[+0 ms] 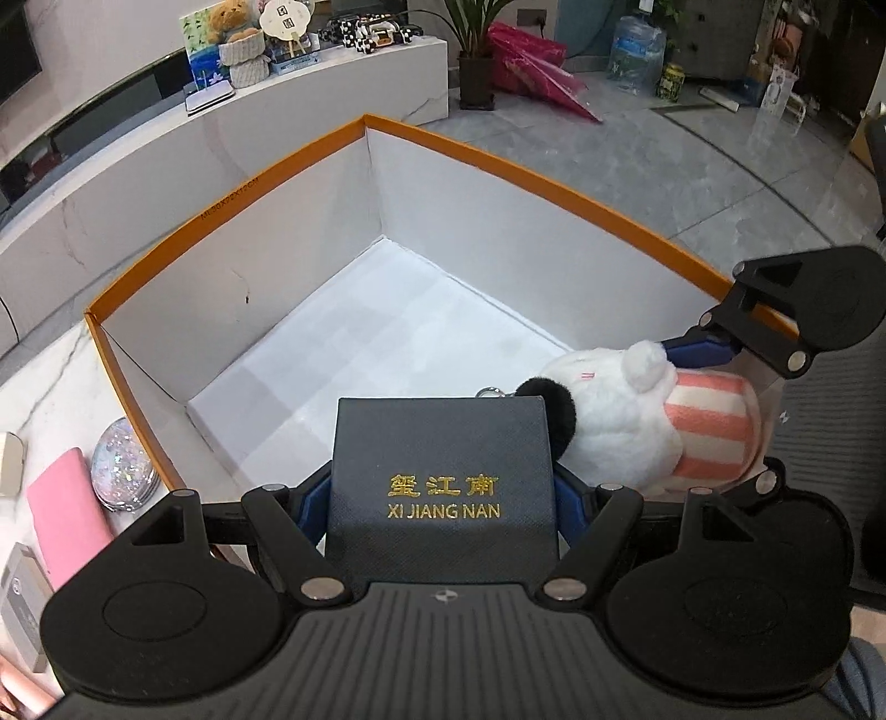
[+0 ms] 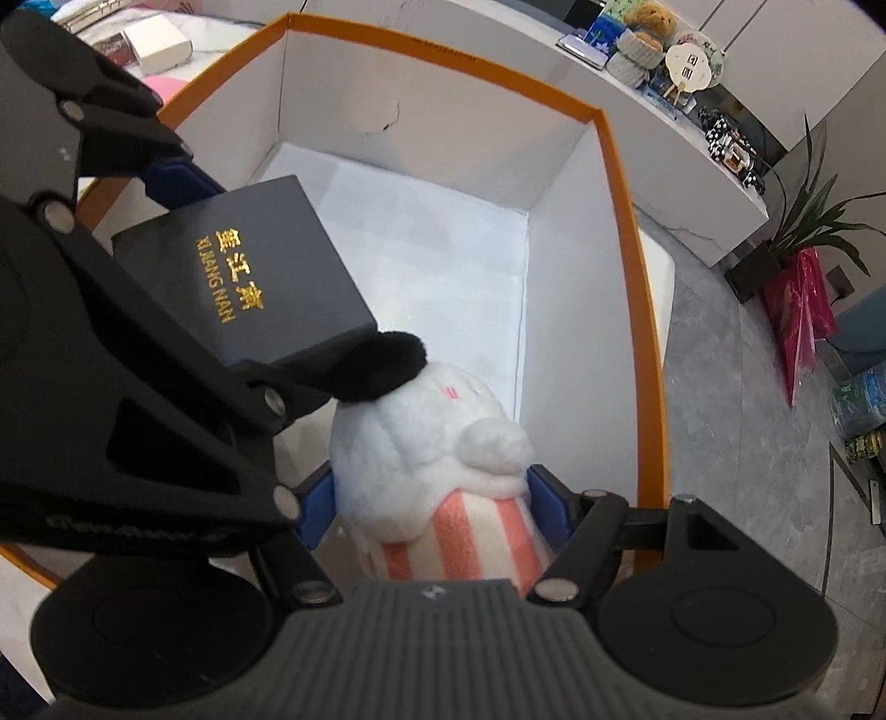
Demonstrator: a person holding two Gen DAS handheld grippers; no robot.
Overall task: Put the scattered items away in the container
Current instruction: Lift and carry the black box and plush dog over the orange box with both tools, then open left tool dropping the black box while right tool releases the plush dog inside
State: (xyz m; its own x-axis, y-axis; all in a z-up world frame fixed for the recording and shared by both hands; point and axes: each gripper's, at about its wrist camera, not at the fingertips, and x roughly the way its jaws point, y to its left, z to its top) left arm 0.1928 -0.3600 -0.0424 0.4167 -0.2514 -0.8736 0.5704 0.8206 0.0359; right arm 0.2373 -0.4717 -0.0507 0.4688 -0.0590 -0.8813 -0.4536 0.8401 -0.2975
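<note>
My left gripper (image 1: 443, 487) is shut on a dark navy box (image 1: 443, 487) with gold lettering and holds it above the near part of the orange-rimmed white container (image 1: 243, 199). My right gripper (image 2: 432, 498) is shut on a white plush toy (image 2: 443, 437) with a black ear and a pink-striped body, also above the container (image 2: 648, 310). The plush (image 1: 637, 426) sits just right of the box in the left wrist view, its black ear touching the box. The navy box (image 2: 249, 271) and the left gripper show at the left of the right wrist view. The container's floor is bare.
Left of the container on the marble table lie a glittery round disc (image 1: 122, 471), a pink flat item (image 1: 66, 515) and small grey boxes (image 1: 22, 603). A white box (image 2: 158, 41) lies beyond the container. A white counter (image 1: 310, 88) with ornaments stands behind.
</note>
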